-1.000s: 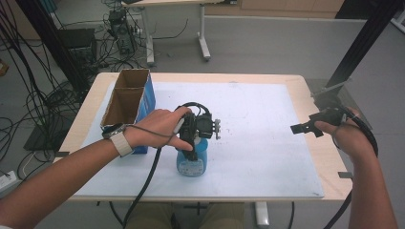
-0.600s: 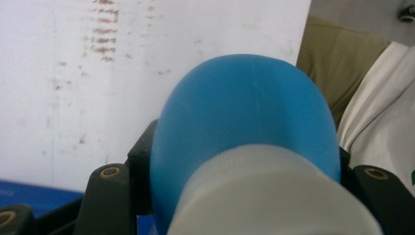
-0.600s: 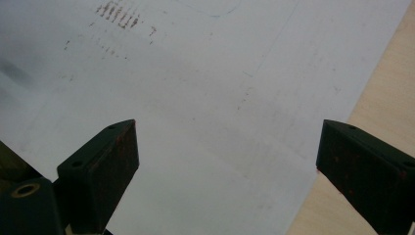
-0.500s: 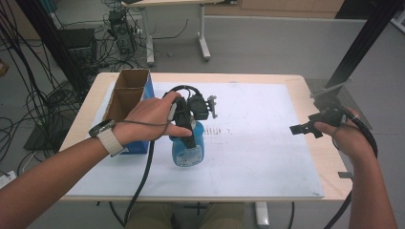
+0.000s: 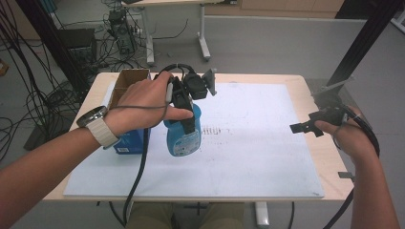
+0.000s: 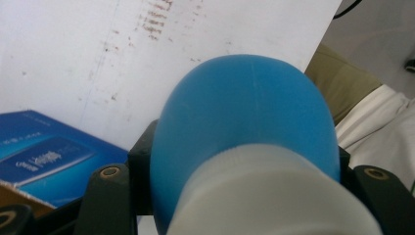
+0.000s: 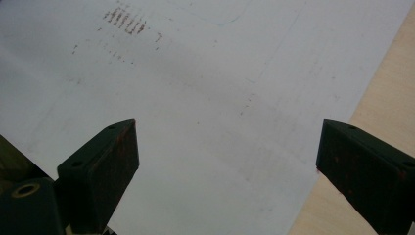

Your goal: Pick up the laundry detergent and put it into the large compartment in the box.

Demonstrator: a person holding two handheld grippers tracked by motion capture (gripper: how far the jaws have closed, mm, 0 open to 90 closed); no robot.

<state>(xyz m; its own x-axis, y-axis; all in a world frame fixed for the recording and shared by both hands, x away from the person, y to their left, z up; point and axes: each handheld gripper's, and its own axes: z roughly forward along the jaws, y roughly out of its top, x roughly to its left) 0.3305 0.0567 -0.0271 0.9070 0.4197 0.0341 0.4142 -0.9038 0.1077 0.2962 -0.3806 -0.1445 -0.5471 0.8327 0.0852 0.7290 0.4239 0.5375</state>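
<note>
The left hand reaches in from the lower left, wrist bent, pointing the left gripper downward with its jaws clamped on the neck of a blue bottle. The bottle hangs upright over the white sheet, just beside the blue box. At the table's right edge the right hand holds the right gripper level, pointing left, jaws wide and empty.

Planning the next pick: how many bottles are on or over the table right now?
1. The blue bottle is clamped at its neck by the left gripper, beside the cardboard box. More could be hidden inside the box.
</note>
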